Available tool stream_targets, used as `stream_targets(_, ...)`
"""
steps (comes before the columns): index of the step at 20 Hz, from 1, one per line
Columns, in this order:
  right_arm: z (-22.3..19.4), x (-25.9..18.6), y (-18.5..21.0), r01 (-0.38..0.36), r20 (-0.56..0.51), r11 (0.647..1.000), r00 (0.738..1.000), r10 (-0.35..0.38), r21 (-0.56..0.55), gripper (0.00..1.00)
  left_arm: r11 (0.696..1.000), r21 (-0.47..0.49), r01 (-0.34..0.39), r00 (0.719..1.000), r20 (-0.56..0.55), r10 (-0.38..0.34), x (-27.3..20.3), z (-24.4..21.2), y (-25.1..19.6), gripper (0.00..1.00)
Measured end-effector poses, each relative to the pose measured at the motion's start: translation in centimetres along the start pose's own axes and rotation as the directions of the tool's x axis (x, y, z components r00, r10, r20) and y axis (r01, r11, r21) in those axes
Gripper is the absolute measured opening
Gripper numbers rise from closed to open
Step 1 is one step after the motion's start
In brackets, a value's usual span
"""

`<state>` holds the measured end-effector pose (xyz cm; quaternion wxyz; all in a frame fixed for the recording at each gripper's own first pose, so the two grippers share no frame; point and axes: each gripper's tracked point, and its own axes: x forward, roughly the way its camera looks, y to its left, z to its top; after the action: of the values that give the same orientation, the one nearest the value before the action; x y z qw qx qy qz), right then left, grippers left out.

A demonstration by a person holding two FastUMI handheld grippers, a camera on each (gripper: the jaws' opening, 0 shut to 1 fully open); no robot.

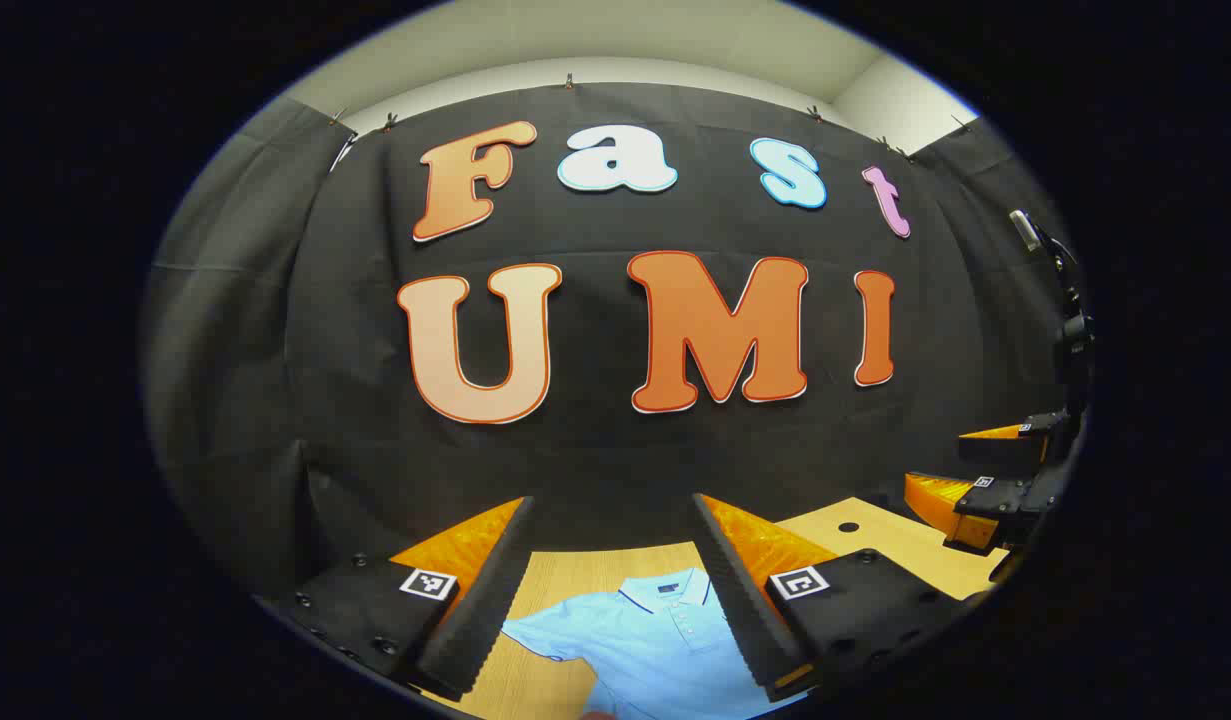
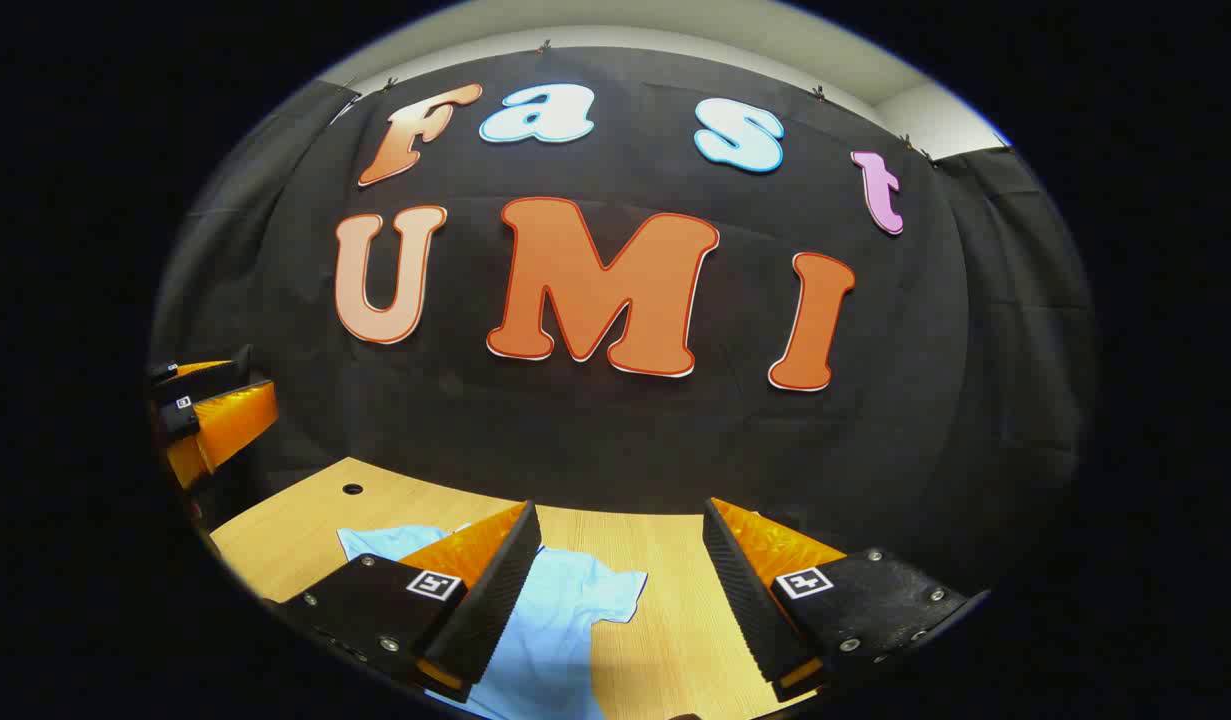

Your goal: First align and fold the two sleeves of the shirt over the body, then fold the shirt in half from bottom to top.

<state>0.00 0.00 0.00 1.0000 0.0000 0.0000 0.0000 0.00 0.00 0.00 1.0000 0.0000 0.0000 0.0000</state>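
A light blue polo shirt (image 1: 647, 645) lies flat on the wooden table (image 1: 565, 580), collar toward the back wall. In the left gripper view my left gripper (image 1: 612, 545) hovers open above the collar and chest, nothing between its fingers. The right gripper (image 1: 985, 480) shows at the far right edge, raised off the table. In the right gripper view my right gripper (image 2: 620, 555) is open above the shirt (image 2: 560, 620), whose short sleeve (image 2: 615, 590) spreads between its fingers. The left gripper (image 2: 210, 420) appears at the far left, raised.
The wooden table (image 2: 675, 560) runs back to the black cloth wall. A small round hole (image 2: 352, 489) is in the tabletop near the back; the same hole (image 1: 848, 526) shows in the left gripper view. Bare wood lies right of the sleeve.
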Motion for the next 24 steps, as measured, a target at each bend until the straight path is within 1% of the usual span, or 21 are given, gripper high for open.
stream_targets(3, -0.1, -0.1, 0.1, 0.018, -0.014, 1.000, 1.000, -0.018, 0.000, 0.98, 1.000, 0.001, 0.016, 1.000, 0.004, -0.016, 0.1, -0.3, 0.2, 0.96)
stream_targets(7, -0.1, -0.5, 0.4, 0.048, -0.021, 0.999, 0.999, -0.048, 0.000, 0.98, 0.999, 0.006, 0.035, 0.999, 0.013, -0.036, 0.1, -0.5, 1.0, 0.99)
stream_targets(10, -0.6, -0.8, 0.6, 0.092, -0.054, 0.996, 0.994, -0.092, -0.012, 0.98, 0.999, 0.025, 0.044, 0.999, 0.024, -0.045, 0.3, -0.3, 2.1, 0.99)
stream_targets(12, -1.1, -1.3, 1.2, 0.095, -0.069, 0.995, 0.993, -0.095, -0.012, 0.98, 0.998, 0.028, 0.059, 0.997, 0.038, -0.060, 0.4, -0.3, 2.3, 0.99)
stream_targets(14, -1.4, -1.5, 1.5, 0.105, -0.080, 0.994, 0.991, -0.108, -0.035, 0.99, 0.996, 0.027, 0.079, 0.995, 0.056, -0.081, 0.4, -0.4, 2.4, 0.99)
stream_targets(17, -2.2, -1.2, 1.9, 0.101, -0.112, 0.994, 0.988, -0.105, -0.045, 0.98, 0.995, 0.045, 0.087, 0.994, 0.062, -0.089, 0.5, -0.6, 2.6, 0.99)
stream_targets(19, -3.8, -0.3, 1.4, 0.109, -0.165, 0.992, 0.979, -0.118, -0.063, 0.98, 0.995, 0.057, 0.083, 0.994, 0.062, -0.086, 0.6, -0.7, 2.5, 0.99)
stream_targets(24, -7.5, 3.6, 1.1, 0.048, -0.304, 0.998, 0.951, -0.054, -0.028, 0.97, 0.997, 0.068, 0.048, 0.997, 0.056, -0.052, 0.9, -0.6, 2.0, 1.00)
